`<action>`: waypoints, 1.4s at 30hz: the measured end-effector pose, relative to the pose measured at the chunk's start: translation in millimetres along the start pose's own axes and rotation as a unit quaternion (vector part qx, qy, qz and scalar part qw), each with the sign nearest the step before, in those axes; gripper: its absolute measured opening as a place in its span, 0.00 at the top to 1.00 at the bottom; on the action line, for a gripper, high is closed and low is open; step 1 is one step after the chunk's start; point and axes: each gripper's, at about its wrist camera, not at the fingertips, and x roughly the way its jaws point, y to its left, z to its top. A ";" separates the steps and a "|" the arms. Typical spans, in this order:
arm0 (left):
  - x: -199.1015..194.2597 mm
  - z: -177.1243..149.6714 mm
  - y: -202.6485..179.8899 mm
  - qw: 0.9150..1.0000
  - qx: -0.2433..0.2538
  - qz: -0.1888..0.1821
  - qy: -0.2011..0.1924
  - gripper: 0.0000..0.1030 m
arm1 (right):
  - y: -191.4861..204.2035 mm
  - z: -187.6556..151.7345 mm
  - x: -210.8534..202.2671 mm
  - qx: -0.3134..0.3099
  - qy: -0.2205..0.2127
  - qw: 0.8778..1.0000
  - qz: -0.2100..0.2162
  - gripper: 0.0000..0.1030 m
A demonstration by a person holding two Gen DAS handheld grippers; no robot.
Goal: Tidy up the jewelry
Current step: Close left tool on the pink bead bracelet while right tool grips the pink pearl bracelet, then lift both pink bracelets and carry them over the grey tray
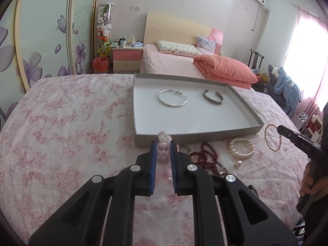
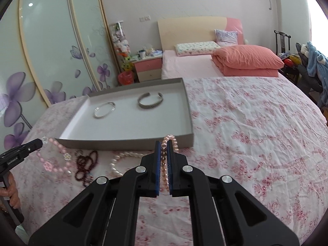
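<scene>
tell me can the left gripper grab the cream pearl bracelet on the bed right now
Probably not: the left gripper is shut on a pink bead bracelet. The cream pearl bracelet lies uncovered, so it could after letting go.

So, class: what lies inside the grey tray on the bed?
Inside the grey tray lie a thin silver bangle and a wider silver cuff, apart. The near wall covers a strip of floor.

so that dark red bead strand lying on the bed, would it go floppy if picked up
Probably floppy: the dark red bead strand lies in loose, overlapping loops on the bedspread, so it would likely dangle. The loops may tangle or snag. Its small beads suggest it is fairly light.
</scene>
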 end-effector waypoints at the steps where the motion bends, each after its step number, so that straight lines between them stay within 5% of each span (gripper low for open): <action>1: -1.4 0.1 -1.1 1.000 0.000 -0.003 -0.002 0.87 | 1.3 0.5 -2.0 -0.001 -0.003 1.000 0.004 0.94; 16: -27.1 6.4 -8.6 0.999 -0.013 -0.028 -0.040 0.87 | 26.5 1.2 -25.7 -0.018 -0.038 0.998 0.043 0.94; 42: -82.4 26.4 -52.9 0.989 0.006 -0.002 -0.146 0.87 | 78.9 13.3 -88.1 -0.090 -0.199 0.975 0.045 0.94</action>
